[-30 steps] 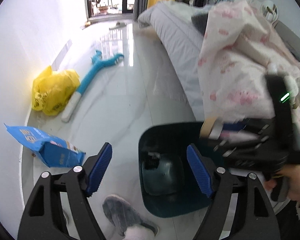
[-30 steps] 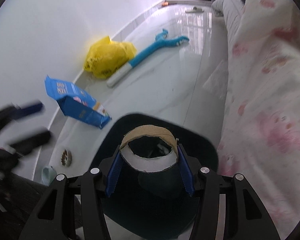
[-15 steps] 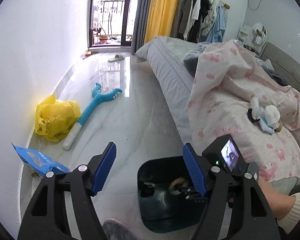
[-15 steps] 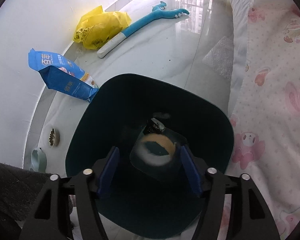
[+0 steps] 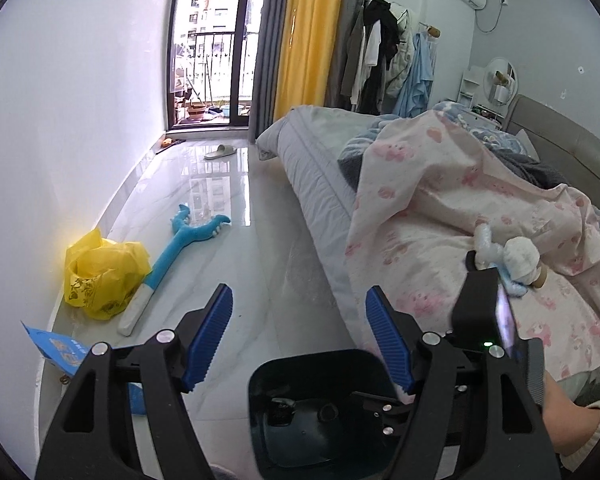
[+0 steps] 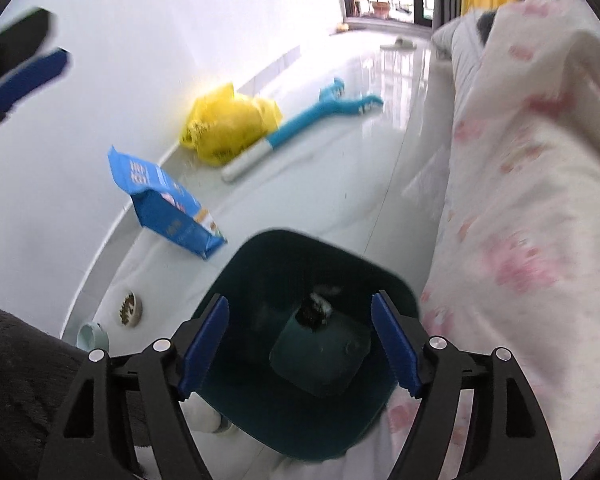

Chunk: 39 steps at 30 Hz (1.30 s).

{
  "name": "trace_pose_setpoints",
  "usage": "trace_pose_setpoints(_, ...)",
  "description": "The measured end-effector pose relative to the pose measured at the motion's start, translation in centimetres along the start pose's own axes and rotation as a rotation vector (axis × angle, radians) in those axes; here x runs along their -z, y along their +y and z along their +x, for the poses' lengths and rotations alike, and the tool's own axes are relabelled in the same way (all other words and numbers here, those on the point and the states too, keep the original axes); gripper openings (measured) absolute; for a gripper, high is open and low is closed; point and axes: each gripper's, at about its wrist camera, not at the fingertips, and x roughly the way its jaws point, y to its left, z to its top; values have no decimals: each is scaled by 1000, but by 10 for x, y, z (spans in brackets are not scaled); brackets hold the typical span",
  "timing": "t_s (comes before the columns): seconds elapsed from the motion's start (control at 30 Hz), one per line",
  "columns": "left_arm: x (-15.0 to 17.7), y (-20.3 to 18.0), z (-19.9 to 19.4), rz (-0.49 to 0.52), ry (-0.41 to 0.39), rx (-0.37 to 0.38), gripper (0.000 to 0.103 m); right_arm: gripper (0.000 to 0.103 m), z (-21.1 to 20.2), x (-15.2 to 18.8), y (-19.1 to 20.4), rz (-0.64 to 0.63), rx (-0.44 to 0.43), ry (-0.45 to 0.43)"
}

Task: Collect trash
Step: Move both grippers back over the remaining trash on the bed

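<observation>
With both tools empty, the right tool (image 6: 300,340) opening above the teal bin (image 6: 236,292), the blue packet (image 6: 168,206) left of centre on the floor looks light, crinkly and slippery, best pinched at its flattened top edge.

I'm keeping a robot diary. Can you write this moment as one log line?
right gripper: opening, empty, over teal bin | left gripper: open, empty | blue bag, yellow bag: on floor
</observation>
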Motion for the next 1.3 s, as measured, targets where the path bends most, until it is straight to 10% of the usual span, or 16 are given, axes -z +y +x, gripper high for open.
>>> trace_pose_setpoints(0.6,-24,-106,40,32,3,123,75,79,-110,28,-91,40,129,-227)
trace_pose_setpoints(1.3,-22,-223,84,61,35,266,77,88,-189,97,-199,160,285,-293)
